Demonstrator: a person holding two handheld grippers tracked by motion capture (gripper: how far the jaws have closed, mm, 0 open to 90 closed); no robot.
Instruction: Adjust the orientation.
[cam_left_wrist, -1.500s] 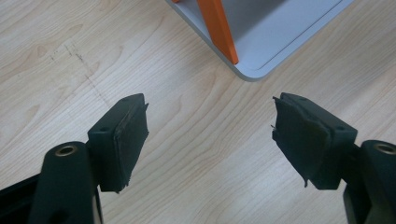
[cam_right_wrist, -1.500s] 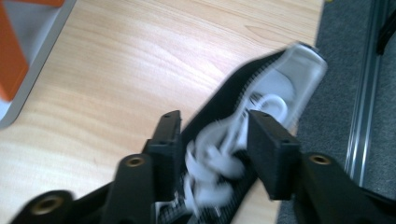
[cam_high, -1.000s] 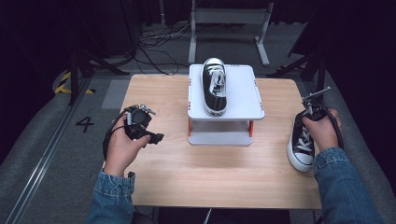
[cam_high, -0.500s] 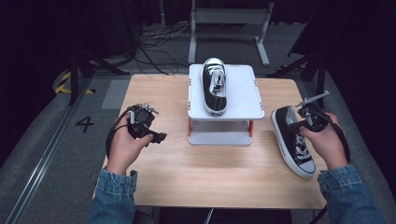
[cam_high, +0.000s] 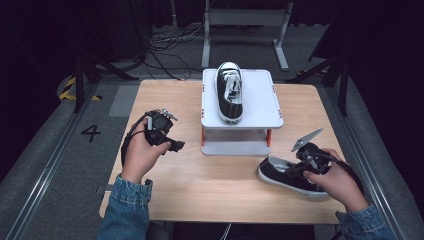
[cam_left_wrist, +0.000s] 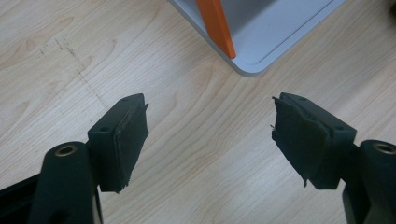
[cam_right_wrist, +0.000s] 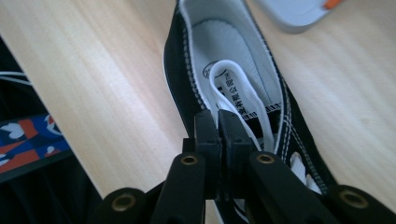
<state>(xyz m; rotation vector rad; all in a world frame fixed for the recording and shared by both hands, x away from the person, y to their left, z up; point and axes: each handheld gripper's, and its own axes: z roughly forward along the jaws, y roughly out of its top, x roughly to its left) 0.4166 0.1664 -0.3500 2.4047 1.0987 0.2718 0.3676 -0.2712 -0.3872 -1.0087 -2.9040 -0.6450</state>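
Nearest, clamping the side wall of a black sneaker (cam_high: 287, 174) lying on the wooden table (cam_high: 190, 185) with the right gripper (cam_high: 301, 167); holding the left gripper (cam_high: 170, 142) spread, gripping nothing; farther back, resting a second sneaker (cam_high: 229, 92) atop the white stand (cam_high: 260, 105).

1. The high view is looking forward and down from above the person's side, taking in the whole light wooden desk (cam_high: 200, 200).
2. The left gripper view is riding close above the desk, looking past its black tongs (cam_left_wrist: 210, 135) at a corner of the white two-tier stand with orange posts (cam_left_wrist: 261, 42), also showing in the high view (cam_high: 240, 120).
3. The right gripper view is sitting very near the black canvas sneaker with white laces (cam_right_wrist: 233, 60), also lying in the high view (cam_high: 280, 175).
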